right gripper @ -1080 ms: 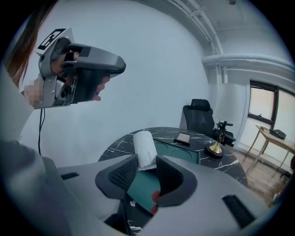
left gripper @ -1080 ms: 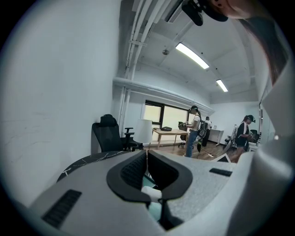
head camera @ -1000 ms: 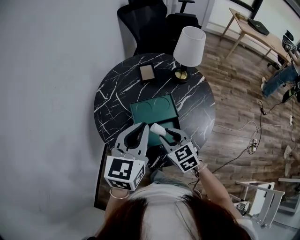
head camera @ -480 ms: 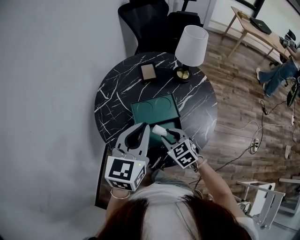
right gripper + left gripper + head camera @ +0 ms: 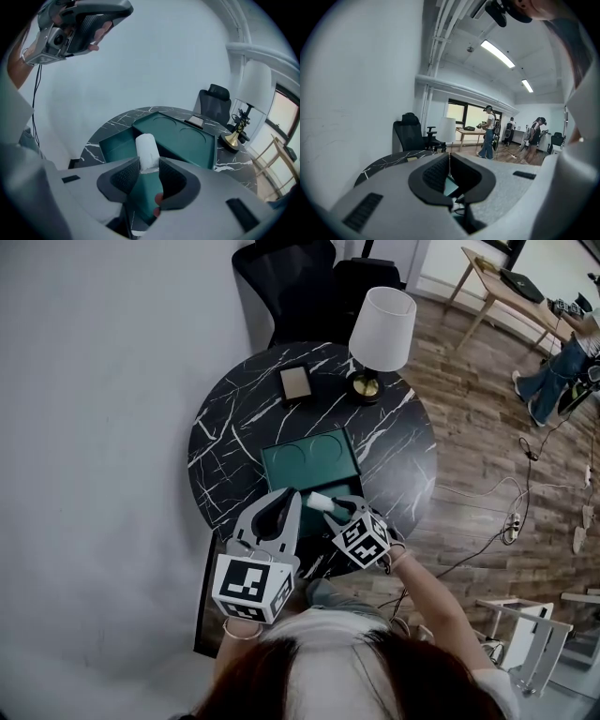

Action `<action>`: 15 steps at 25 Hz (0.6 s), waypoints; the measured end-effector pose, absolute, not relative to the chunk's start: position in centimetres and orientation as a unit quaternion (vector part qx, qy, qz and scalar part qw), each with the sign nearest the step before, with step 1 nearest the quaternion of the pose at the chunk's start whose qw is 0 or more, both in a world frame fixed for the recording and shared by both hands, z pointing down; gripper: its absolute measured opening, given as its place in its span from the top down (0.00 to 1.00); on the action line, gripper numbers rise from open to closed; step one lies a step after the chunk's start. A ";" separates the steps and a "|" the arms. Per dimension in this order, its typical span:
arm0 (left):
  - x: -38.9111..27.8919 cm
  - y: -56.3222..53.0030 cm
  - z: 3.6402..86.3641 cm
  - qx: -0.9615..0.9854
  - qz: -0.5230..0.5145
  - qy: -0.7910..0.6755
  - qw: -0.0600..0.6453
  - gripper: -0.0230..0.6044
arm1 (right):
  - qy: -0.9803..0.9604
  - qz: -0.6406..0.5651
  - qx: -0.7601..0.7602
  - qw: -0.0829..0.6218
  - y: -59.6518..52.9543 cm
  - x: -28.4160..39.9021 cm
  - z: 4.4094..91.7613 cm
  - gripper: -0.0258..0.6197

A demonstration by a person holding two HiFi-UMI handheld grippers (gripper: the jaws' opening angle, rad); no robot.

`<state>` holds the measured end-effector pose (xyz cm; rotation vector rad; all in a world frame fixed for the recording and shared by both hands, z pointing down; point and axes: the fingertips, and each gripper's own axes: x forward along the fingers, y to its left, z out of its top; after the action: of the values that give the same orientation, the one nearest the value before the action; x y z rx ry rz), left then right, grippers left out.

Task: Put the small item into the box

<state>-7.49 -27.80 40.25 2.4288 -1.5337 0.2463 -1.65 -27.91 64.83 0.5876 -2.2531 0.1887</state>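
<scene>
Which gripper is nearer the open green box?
Right. The right gripper hangs just above the green box, over its open tray, shut on the white roll. The left gripper is shut and empty, raised higher, off to the tray's left.

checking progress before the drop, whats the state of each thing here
box: open, lid swung back
roll: held over box, not in yet
right gripper: jaws shut on roll
left gripper: jaws shut, empty
lamp: upright

The box (image 5: pixel 307 460) is green, the small item (image 5: pixel 320 500) white.
</scene>
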 end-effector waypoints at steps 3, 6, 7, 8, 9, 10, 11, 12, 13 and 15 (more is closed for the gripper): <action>-7.5 -28.0 40.5 0.834 0.088 -0.528 0.131 0.94 | -0.884 0.074 0.221 0.405 -28.2 -1.8 65.8 0.74; -7.6 -28.1 40.7 0.833 0.090 -0.529 0.133 0.94 | -0.879 0.075 0.212 0.420 -28.4 -1.8 66.8 0.74; -7.6 -28.2 40.7 0.833 0.091 -0.530 0.133 0.94 | -0.877 0.075 0.209 0.426 -28.5 -1.8 67.0 0.74; -7.6 -28.2 40.8 0.832 0.092 -0.530 0.134 0.94 | -0.875 0.075 0.207 0.431 -28.5 -1.8 67.3 0.74; -7.6 -28.2 40.8 0.832 0.093 -0.530 0.134 0.94 | -0.873 0.076 0.205 0.436 -28.6 -1.8 67.6 0.74; -7.6 -28.2 40.9 0.832 0.093 -0.530 0.134 0.94 | -0.871 0.078 0.202 0.440 -28.5 -1.8 67.9 0.74; -7.6 -28.2 40.9 0.832 0.094 -0.530 0.135 0.94 | -0.870 0.080 0.198 0.445 -28.5 -1.8 68.1 0.74; -7.6 -28.2 41.0 0.832 0.095 -0.530 0.135 0.94 | -0.868 0.082 0.195 0.449 -28.5 -1.8 68.3 0.74; -7.6 -28.3 41.0 0.831 0.095 -0.530 0.135 0.94 | -0.866 0.084 0.191 0.454 -28.5 -1.9 68.5 0.74; -7.5 -28.3 41.0 0.831 0.096 -0.530 0.136 0.94 | -0.863 0.087 0.186 0.462 -28.4 -1.8 68.9 0.74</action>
<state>-7.52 -28.29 41.04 2.4070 -1.5348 0.2789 -1.79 -28.40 68.89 0.4575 -2.1211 0.2144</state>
